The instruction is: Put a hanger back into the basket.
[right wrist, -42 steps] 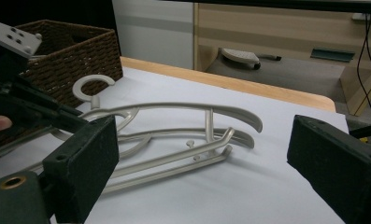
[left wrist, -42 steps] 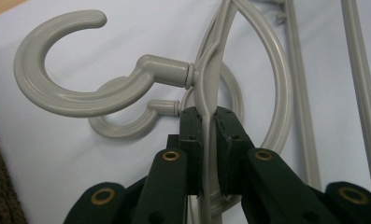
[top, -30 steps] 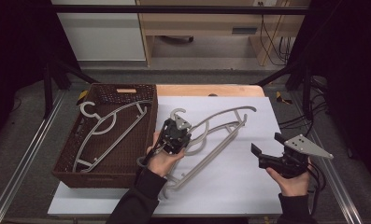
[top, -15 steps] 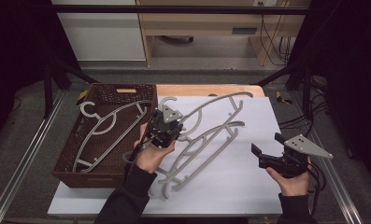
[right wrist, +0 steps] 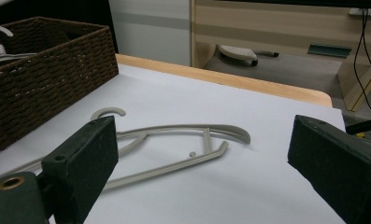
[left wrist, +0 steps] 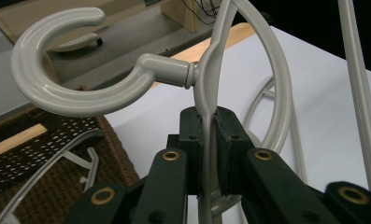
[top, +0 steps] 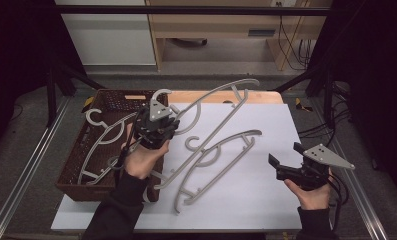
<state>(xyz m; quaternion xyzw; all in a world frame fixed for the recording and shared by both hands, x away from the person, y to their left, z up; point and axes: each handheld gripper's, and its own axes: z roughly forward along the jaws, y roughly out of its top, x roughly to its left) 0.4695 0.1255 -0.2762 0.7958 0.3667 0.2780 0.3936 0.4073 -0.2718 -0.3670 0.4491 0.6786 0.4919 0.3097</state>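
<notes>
At the left half of the table, the left gripper [top: 155, 131] is clamped on the raised hanger [top: 221, 97], its jaws pinched tight on the thin neck just below the hook [left wrist: 75, 60], as the left gripper view shows plainly. That hanger is off the white sheet [top: 266, 200] at the gripped end; its long axis runs from the gripper up and away to the right, toward the far edge of the table, with the hook turned toward the wicker basket [top: 71, 172]. The basket stands immediately to the left of the holding hand, touching or nearly touching the sheet's left edge, and already contains one pale hanger [top: 103, 140] lying lengthwise. Judged from this layout, the work in hand is to carry the held hanger into the basket, so the deciding relation is that the basket lies leftward of the gripper while the hanger's length trails rightward; it would need swinging to lie along the basket's long side. A second hanger [top: 213, 162] lies flat on the sheet, just below and right of the raised one, diagonal in the same sense; the trailing arm of the held hanger passes over or close to it and could snag or drag it. The right gripper [top: 286, 162] hovers near the right edge of the sheet, well apart from both hangers, jaws spread wide and holding nothing. The left hand is clearly the nearer to the basket.
</notes>
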